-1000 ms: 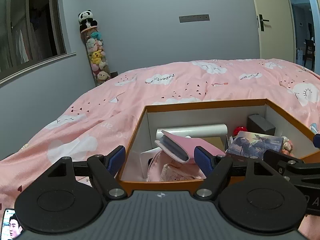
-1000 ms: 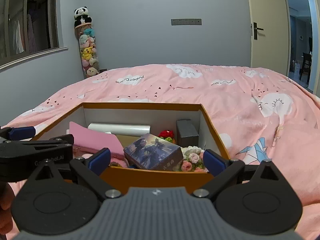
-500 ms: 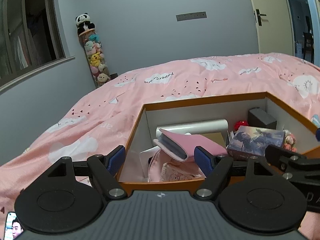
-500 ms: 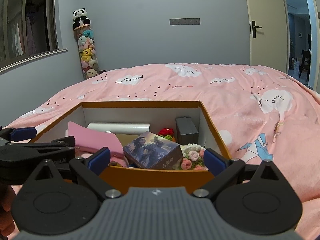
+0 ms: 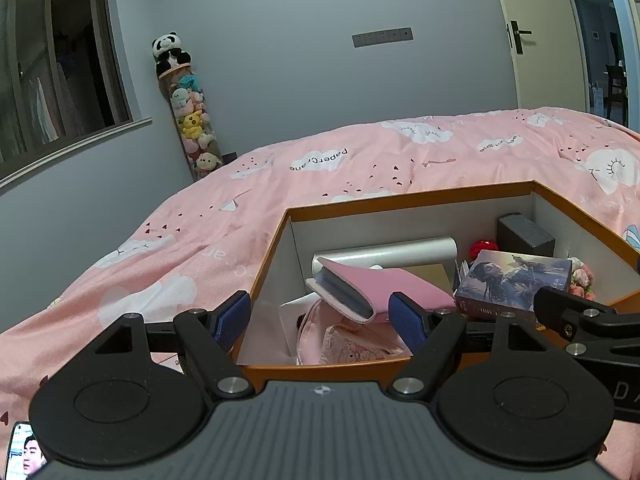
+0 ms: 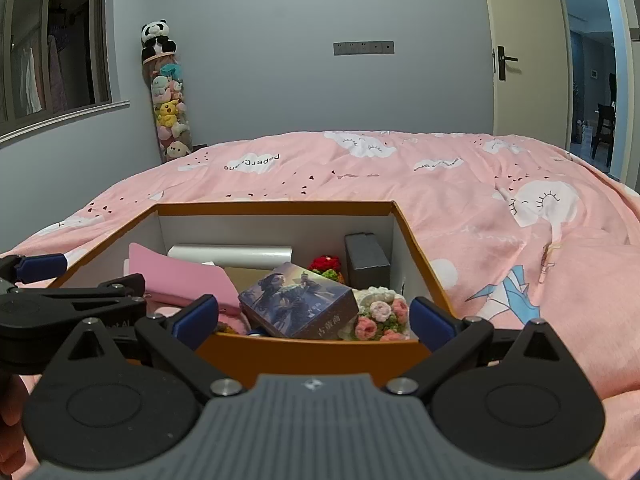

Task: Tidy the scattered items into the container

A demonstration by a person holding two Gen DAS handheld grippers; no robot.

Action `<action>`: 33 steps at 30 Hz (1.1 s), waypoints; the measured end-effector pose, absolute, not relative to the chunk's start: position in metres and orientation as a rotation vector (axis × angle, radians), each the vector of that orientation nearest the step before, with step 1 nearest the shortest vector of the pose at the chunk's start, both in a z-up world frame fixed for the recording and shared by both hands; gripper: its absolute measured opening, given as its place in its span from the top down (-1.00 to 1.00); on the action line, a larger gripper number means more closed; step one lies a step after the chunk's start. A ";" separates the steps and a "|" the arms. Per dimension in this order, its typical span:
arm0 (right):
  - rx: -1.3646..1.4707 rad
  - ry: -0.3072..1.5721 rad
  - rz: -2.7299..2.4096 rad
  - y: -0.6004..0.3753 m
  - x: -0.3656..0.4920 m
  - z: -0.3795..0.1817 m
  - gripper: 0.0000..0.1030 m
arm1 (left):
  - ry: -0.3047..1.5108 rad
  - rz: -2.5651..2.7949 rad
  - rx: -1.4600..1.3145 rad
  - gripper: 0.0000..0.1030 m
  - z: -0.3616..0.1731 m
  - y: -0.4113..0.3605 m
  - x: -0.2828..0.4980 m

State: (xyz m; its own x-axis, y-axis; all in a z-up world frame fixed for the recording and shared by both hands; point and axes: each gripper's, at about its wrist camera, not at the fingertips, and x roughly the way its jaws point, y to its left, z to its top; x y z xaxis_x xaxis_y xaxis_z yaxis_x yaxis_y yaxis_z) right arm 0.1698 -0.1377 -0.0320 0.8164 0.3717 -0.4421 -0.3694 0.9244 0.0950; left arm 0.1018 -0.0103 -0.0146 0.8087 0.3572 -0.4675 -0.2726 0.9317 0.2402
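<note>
Since a second ago you have tipped the left hand-held gripper (image 5: 320, 314) up a little. Both it and the right hand-held gripper (image 6: 312, 320) are spread wide, holding nothing, because everything sits inside the box (image 6: 320, 354) on the bed (image 6: 500, 240).

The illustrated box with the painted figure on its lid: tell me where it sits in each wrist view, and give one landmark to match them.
Left wrist view: the illustrated box lies right of centre inside the orange-rimmed container, beside the pink notebook.
Right wrist view: the illustrated box lies at centre, near the container's front wall, left of the crocheted flowers.
Shared landmark: the silver cylinder along the container's back wall.
</note>
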 end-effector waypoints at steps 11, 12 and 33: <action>0.005 0.467 0.392 -0.138 0.169 -0.034 -0.98 | 0.524 0.339 0.167 -0.73 -0.016 -0.010 0.100; 0.005 0.467 0.392 -0.138 0.169 -0.034 -0.98 | 0.525 0.338 0.167 -0.73 -0.016 -0.010 0.100; 0.008 0.469 0.383 -0.138 0.168 -0.037 -0.98 | 0.562 0.290 0.070 -0.81 -0.017 -0.001 0.101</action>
State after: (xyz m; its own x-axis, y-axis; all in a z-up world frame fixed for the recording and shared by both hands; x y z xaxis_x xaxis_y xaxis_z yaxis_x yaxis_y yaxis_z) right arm 0.1679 -0.1382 -0.0367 0.8223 0.3618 -0.4392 -0.3581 0.9289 0.0948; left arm 0.1013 -0.0008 -0.0167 0.8064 0.2901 -0.5153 -0.2522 0.9569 0.1440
